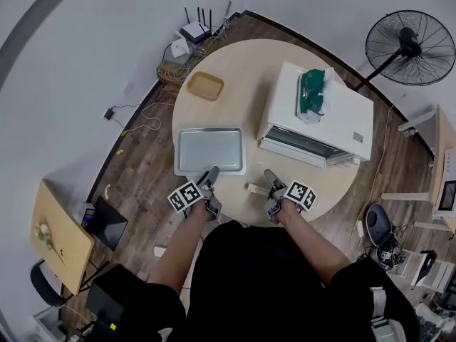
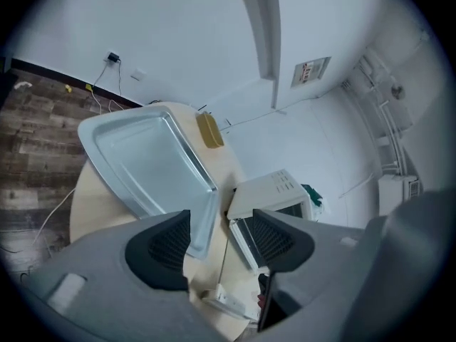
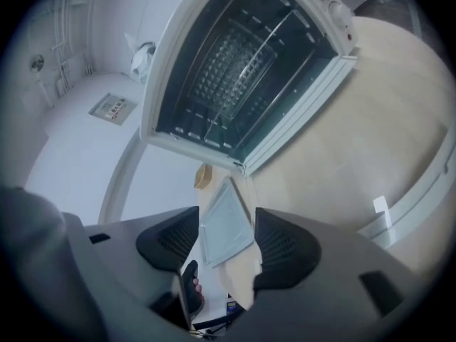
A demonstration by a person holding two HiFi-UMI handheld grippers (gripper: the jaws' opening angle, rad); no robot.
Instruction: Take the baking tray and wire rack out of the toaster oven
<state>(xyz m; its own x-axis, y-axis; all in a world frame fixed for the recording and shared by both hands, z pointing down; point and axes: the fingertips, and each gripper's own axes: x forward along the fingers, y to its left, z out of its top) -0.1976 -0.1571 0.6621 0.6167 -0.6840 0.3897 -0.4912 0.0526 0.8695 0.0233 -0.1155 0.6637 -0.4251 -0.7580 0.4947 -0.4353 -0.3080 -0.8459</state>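
Left gripper [image 2: 222, 239] had its jaws wide apart, nothing between them; right gripper [image 3: 226, 239] was just as open and empty; both hung over the near edge of the round table [image 1: 239, 59]; baking tray [image 1: 210, 149] lay flat there, left of the toaster oven [image 1: 342, 112]; door down, wire rack [image 3: 231, 66] inside.

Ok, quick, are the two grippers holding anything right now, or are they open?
Left gripper: open, holding nothing.
Right gripper: open, holding nothing.
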